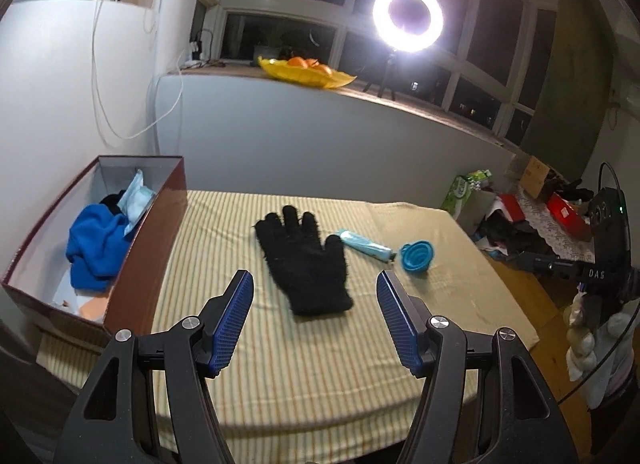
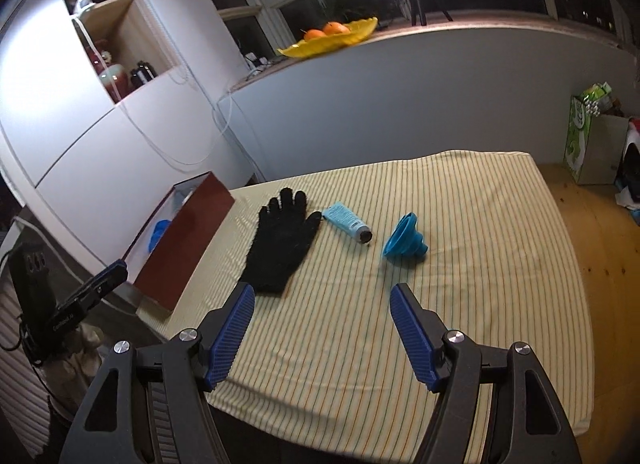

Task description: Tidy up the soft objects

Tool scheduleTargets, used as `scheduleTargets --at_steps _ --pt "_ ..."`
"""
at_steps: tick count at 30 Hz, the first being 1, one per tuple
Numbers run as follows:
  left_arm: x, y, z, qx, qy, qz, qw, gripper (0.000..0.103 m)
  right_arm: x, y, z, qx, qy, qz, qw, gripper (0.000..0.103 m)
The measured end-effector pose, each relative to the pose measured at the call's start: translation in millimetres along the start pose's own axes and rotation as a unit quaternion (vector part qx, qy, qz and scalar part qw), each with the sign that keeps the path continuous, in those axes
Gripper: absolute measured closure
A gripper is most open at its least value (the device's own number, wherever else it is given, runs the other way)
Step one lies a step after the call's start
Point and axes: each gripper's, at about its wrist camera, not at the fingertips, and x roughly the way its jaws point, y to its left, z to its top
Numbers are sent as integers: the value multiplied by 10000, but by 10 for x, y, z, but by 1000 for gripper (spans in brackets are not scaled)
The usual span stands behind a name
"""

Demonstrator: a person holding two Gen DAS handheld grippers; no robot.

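Left view: the left claw (image 1: 316, 284) is wide apart and empty, aimed at the glove (image 1: 304, 260) flat on the cloth (image 1: 280, 364). The box (image 1: 148, 248) beside it holds soft things (likely the glove's home).

Right view: the right claw (image 2: 322, 300) is apart too, waiting near the glove (image 2: 280, 240).

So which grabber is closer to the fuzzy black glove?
The left. The left gripper is open with the black glove lying right between its fingertips. The right gripper is open too, but the glove lies off beside its left finger.

Left gripper (image 1: 316, 278) jaws wide apart; right gripper (image 2: 322, 291) likewise, both empty.
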Motion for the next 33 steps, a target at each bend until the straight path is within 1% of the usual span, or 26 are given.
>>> scheduleTargets --at_steps 5,8,12,16,18,21,27,31,33 --pt "-87 -102 -75 8 -9 -118 9999 39 -237 77 -175 -44 -125 -87 9999 36" --pt "-90 -134 -119 -23 81 -251 9996 39 -336 89 -283 11 -175 -134 9998 36" --pt "-61 -182 -126 -43 146 -351 9993 39 -382 89 -396 59 -162 -210 9996 36" --pt "-37 -247 -143 -35 207 -429 9989 39 -359 80 -417 56 -77 -270 9996 36" --pt "-10 -269 -147 -28 260 -459 9986 39 -334 84 -388 34 -71 -344 9994 36" --pt "40 -288 -134 -35 347 -514 9981 39 -277 69 -318 61 -68 -342 9994 36" --pt "57 -213 -88 -144 395 -409 9983 39 -107 23 -236 161 -2 -221 9996 36" --pt "57 -165 -31 -47 427 -222 9988 39 9 -58 -266 323 120 -45 9994 36" --pt "65 -147 -1 -24 376 -171 9991 39 55 -82 -286 302 160 -77 9994 36"
